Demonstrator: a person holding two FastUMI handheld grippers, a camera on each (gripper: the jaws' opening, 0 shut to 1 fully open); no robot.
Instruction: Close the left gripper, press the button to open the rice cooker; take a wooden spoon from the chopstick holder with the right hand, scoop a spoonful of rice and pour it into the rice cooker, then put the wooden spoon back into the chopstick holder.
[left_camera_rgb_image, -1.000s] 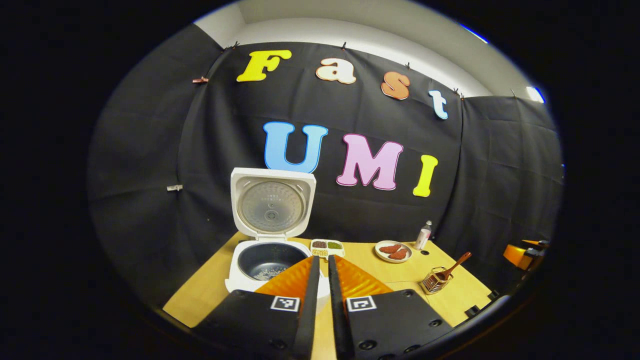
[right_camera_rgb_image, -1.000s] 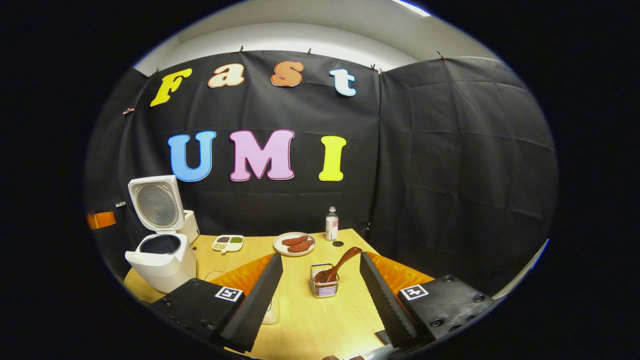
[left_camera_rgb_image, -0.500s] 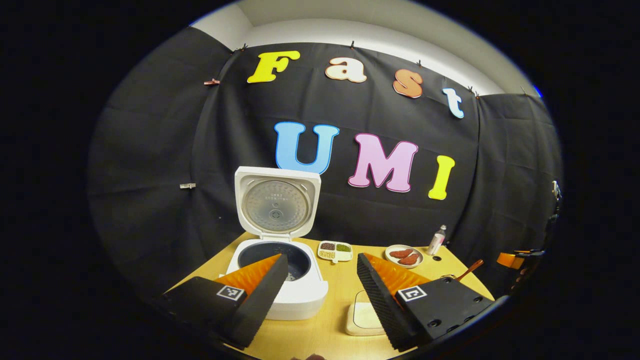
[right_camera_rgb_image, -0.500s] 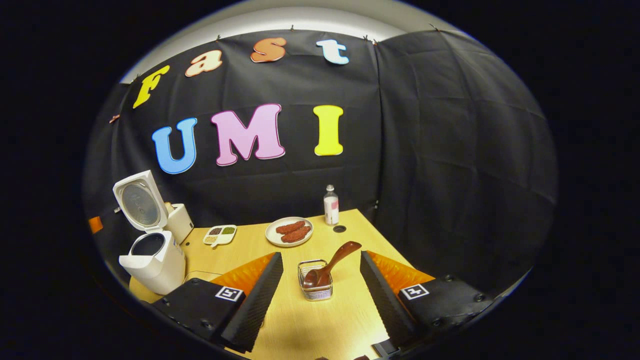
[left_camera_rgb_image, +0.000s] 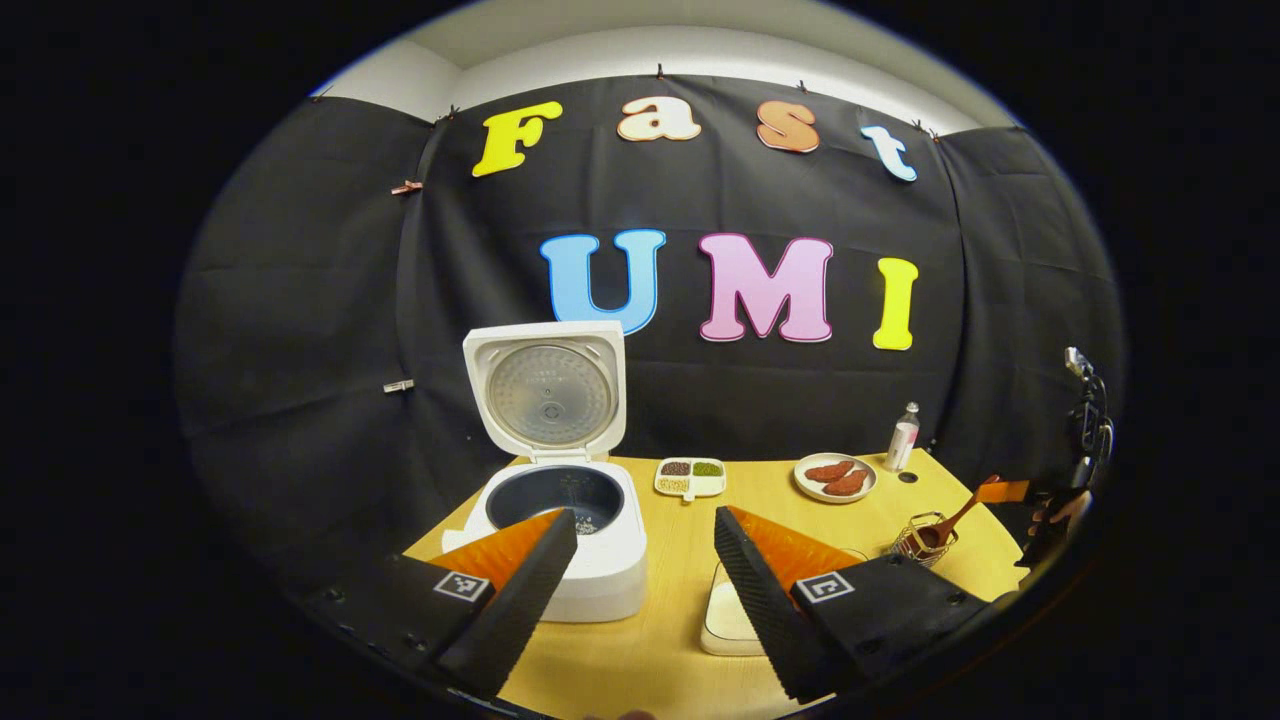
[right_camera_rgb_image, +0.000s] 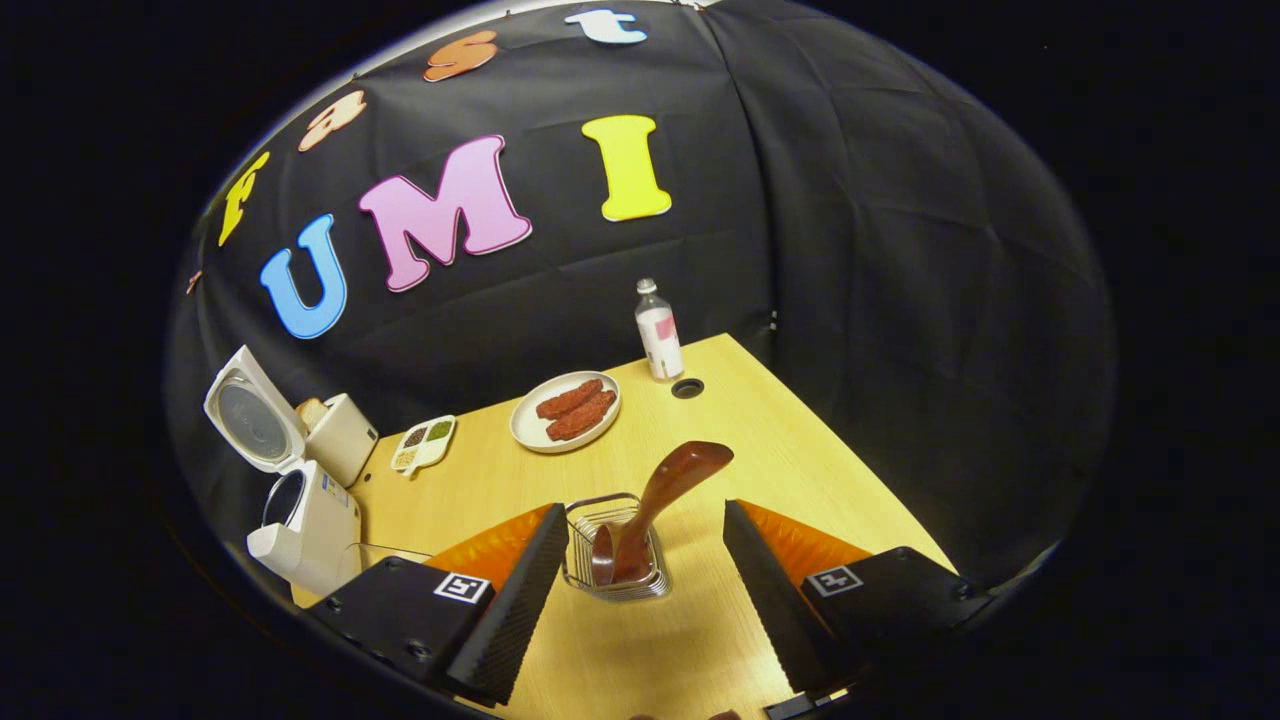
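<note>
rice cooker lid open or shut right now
Open. In the left gripper view the rice cooker has its lid standing upright behind the body, leaving the dark inner pot uncovered.

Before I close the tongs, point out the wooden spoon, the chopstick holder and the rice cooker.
wooden spoon (right_camera_rgb_image: 668, 482), right gripper view, on its handle.
chopstick holder (right_camera_rgb_image: 578, 570), right gripper view, on its wire wall.
rice cooker (left_camera_rgb_image: 605, 580), left gripper view, on its front body.

A glossy wooden spoon stands in a wire-metal chopstick holder on a matt, wood-grain table.
</note>
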